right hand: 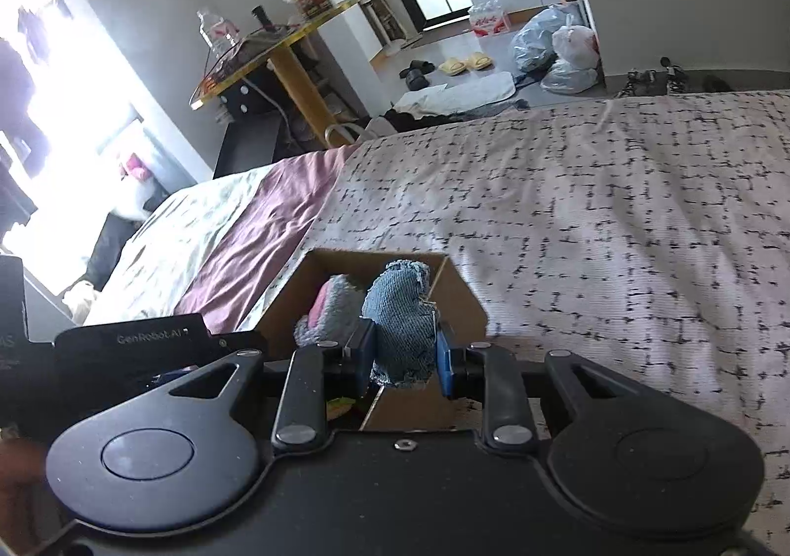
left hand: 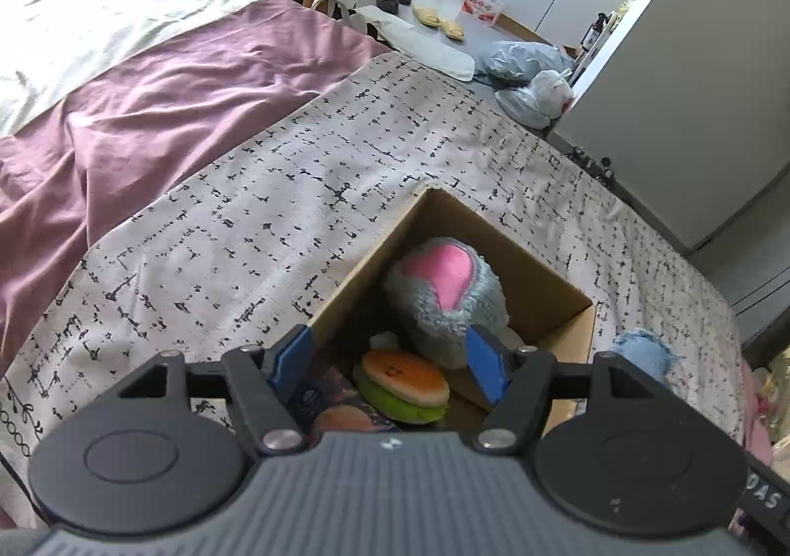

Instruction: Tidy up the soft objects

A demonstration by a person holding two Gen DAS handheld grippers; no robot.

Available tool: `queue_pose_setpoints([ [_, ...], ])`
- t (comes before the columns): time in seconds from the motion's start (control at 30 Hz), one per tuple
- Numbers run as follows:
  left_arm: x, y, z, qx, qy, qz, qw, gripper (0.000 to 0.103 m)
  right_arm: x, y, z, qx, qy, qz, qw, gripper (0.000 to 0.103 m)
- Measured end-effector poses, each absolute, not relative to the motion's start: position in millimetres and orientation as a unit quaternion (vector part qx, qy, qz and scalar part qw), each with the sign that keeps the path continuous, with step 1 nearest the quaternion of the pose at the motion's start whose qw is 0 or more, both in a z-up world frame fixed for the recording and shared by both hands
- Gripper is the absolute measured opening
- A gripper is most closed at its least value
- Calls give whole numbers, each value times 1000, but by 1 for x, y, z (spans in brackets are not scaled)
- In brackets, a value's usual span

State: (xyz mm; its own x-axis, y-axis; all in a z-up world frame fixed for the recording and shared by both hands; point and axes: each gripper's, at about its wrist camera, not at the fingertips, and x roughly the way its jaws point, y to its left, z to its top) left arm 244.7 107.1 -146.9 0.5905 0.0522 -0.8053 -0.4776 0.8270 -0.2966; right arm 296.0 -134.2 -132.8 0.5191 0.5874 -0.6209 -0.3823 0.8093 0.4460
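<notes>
An open cardboard box [left hand: 538, 279] stands on the patterned bedspread [left hand: 276, 210]. Inside lie a grey-blue plush with a pink patch [left hand: 444, 294], a burger plush [left hand: 402, 385] and an orange-brown soft item [left hand: 340, 420]. My left gripper [left hand: 390, 363] hovers over the box, open; its right pad overlaps the grey plush without pinching it. My right gripper [right hand: 402, 353] is shut on a blue denim soft toy [right hand: 402, 329], held over the near right corner of the box [right hand: 464, 304]. The grey plush [right hand: 328, 304] shows inside. A blue frayed edge [left hand: 642, 353] peeks past the box's right side.
A purple sheet [left hand: 163, 97] and a pale cover lie further up the bed. Beyond the bed's edge the floor holds plastic bags [left hand: 533, 77], slippers [left hand: 439, 20] and a pack of bottles [left hand: 484, 8]. A yellow-legged table [right hand: 276, 47] stands by the bright window.
</notes>
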Motion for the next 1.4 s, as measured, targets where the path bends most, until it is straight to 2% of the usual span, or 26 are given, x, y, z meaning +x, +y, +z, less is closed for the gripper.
queue_pose_setpoints([
  [0.27, 237, 114, -142, -254, 428, 146, 855, 73, 290, -100, -137, 97, 410, 282, 862, 29],
  [0.3, 236, 115, -142, -256, 429, 145, 854, 74, 288, -98, -137, 91, 410, 279, 864, 32],
  [0.37, 234, 116, -141, -258, 432, 145, 852, 75, 286, -98, -138, 89, 411, 269, 867, 55],
  [0.83, 200, 96, -99, -231, 427, 108, 868, 84, 248, -140, -114, 108, 414, 233, 873, 56],
  [1.23, 156, 57, -65, -201, 410, 62, 887, 87, 195, -210, -73, 126, 393, 200, 888, 77],
  [1.27, 153, 54, -63, -198, 409, 58, 889, 89, 191, -214, -70, 126, 390, 198, 890, 82],
  [1.4, 137, 42, -52, -191, 409, 36, 892, 93, 176, -230, -60, 129, 381, 188, 896, 88],
])
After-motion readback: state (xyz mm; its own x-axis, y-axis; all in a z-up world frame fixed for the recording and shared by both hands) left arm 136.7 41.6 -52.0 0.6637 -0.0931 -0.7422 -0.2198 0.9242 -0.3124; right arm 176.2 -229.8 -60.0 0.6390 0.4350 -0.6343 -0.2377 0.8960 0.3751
